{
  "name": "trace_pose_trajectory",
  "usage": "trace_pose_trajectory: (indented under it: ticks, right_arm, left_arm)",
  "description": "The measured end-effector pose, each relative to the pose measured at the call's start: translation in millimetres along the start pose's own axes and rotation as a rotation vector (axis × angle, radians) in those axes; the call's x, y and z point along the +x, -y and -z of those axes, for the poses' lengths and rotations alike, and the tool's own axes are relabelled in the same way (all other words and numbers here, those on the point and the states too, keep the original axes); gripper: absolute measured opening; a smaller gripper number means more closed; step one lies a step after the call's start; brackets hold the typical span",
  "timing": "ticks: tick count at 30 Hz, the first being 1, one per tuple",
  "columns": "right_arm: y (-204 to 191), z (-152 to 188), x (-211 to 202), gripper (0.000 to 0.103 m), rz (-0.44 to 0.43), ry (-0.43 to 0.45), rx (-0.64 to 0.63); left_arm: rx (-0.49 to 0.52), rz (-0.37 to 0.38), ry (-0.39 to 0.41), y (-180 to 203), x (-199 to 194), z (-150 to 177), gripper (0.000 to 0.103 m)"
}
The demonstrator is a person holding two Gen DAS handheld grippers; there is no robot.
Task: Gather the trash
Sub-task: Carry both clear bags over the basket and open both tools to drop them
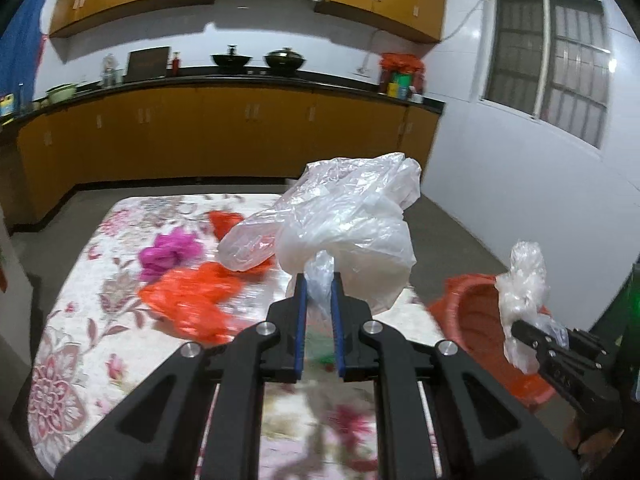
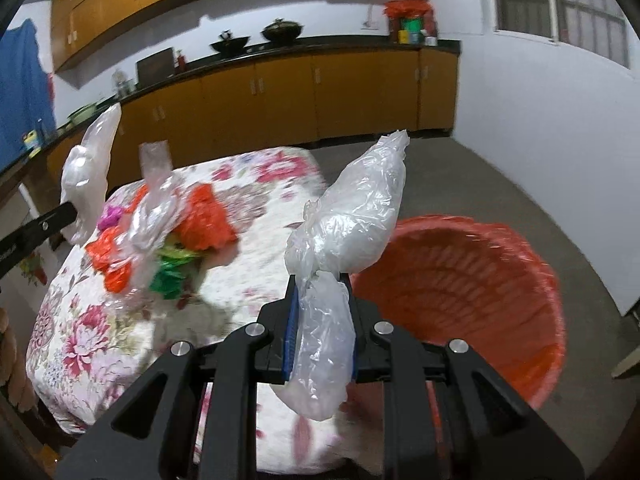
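The large clear plastic bag is clamped in the left gripper, raised above the floral worktop. The crumpled clear bag is clamped in the right gripper, beside the red basket. Orange bags lie on the worktop.

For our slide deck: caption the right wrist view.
Right gripper clamps a clear plastic bag beside the red basket.

Two black woks on counter; orange cabinets; barred window.
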State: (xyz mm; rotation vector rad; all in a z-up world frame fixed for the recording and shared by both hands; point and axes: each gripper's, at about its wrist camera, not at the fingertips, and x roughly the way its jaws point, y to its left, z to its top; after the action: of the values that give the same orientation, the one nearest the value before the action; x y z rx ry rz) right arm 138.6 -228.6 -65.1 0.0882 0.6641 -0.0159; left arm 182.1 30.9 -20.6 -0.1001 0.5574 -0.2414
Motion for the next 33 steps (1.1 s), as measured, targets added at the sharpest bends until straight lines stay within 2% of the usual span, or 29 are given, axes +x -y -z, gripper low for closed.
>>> trace_pose_trajectory:
  ticks: [6, 16, 24, 33]
  right_arm:
    - [42.1, -0.8, -21.5, 0.020, 0.069, 0.018, 0.055]
    - [76.0, 4.0, -38.9, 0.020, 0.125, 0.033, 0.111]
    - [100.0, 4.2, -47.7, 0.020, 0.146, 0.050, 0.143]
    - [114.3, 0.2, -39.5, 0.020, 0.152, 0.051, 0.172]
  left_arm:
    - [0.039, 0.091, -0.034, 45.2, 4.8, 9.2, 0.013]
    - [0.090, 0.205, -0.095, 107.2, 25.7, 20.7, 0.013]
    - [0.129, 0.258, -0.137, 138.9, 44.2, 29.4, 0.013]
    - [0.152, 0.308, -0.180, 167.1, 65.9, 36.1, 0.013]
